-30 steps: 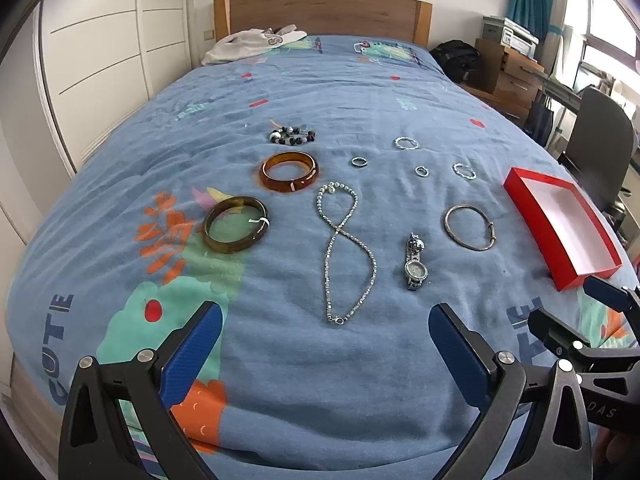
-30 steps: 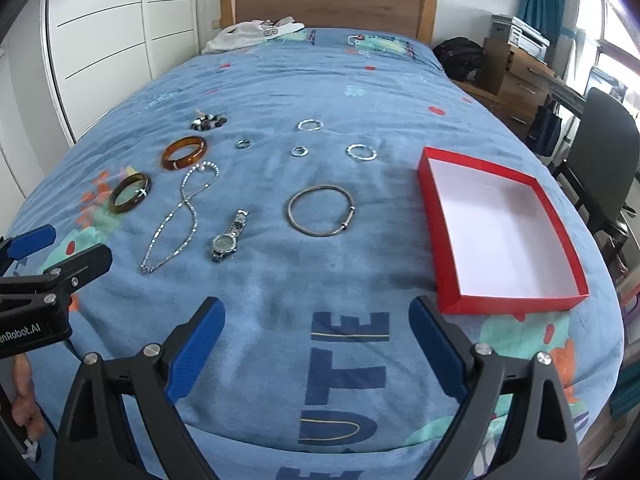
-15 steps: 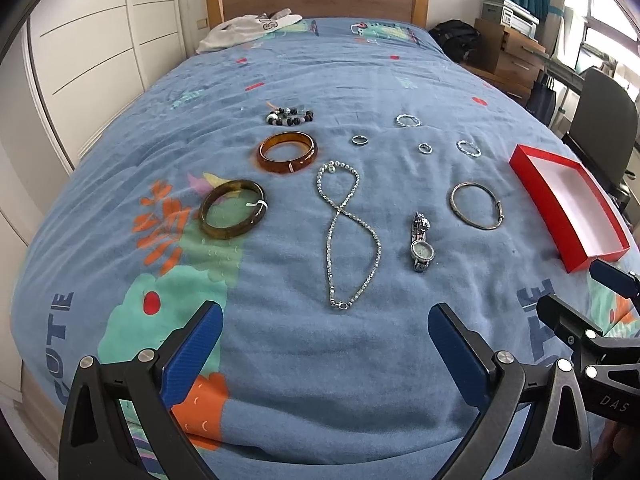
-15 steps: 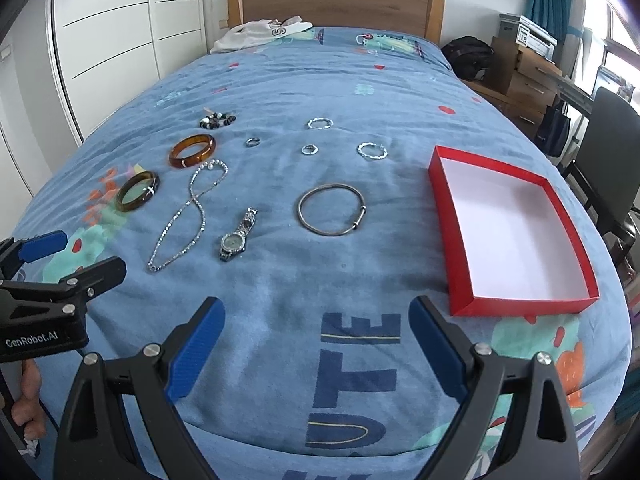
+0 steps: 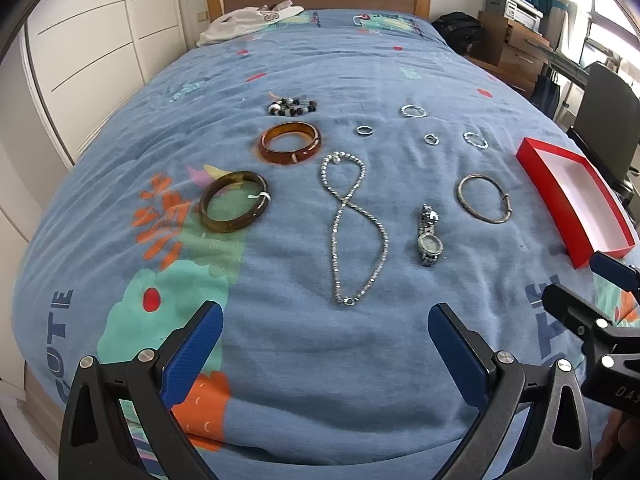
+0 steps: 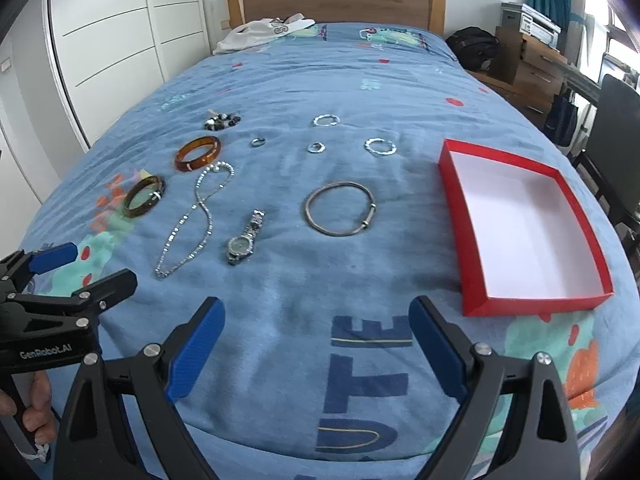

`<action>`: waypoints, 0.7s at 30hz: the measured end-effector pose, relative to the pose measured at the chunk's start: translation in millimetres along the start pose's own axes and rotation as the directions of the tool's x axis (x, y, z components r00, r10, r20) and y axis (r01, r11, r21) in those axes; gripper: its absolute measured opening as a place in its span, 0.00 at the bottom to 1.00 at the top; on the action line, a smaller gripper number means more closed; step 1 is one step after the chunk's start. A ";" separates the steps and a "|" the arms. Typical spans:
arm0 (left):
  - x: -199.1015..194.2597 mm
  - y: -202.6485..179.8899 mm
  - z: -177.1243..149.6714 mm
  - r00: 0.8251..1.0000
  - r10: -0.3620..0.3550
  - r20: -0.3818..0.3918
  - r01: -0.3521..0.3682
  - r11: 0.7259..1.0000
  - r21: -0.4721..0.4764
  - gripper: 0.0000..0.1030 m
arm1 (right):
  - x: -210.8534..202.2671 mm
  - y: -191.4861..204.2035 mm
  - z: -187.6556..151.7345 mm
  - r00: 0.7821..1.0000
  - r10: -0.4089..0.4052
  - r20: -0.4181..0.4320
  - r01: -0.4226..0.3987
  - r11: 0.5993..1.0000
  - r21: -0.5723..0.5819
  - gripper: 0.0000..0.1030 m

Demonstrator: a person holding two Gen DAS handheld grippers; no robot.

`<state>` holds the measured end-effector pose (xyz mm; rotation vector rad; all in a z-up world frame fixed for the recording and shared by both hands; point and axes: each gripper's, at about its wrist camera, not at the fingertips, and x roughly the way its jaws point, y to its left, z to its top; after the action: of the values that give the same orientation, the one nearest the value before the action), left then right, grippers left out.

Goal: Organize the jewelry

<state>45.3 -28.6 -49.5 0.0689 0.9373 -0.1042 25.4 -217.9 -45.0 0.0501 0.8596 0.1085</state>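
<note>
You'd eased both tools fwd over the blue bed [image 6: 360,76]: left tool [image 5: 325,334] & right tool [image 6: 316,330] gaped wide, empty, w/ the silver watch [image 6: 245,237] etc. untouched beside the empty red cardboard tray [image 6: 536,304], so sorting hadn't begun.

Bare bed [image 6: 304,292] lies just ahead of both tongs; beyond, the chain [image 5: 352,232] and watch [image 6: 244,240] block.
</note>
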 end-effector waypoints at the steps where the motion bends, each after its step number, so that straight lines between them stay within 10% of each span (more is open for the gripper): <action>1: 1.1 1.7 -0.2 1.000 0.004 -0.001 -0.004 1.000 -0.001 0.98 | 0.3 0.4 0.9 1.000 0.006 0.003 -0.006 1.000 -0.001 0.90; 21: 27.3 14.1 3.2 0.999 -0.001 -0.046 -0.001 0.999 -0.041 0.94 | 21.2 -5.3 7.0 0.995 0.096 -0.015 -0.096 0.995 -0.017 0.89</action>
<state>65.6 -16.5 -69.5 0.0336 0.9854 -0.0833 44.9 -220.8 -56.8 0.0746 0.8700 0.2064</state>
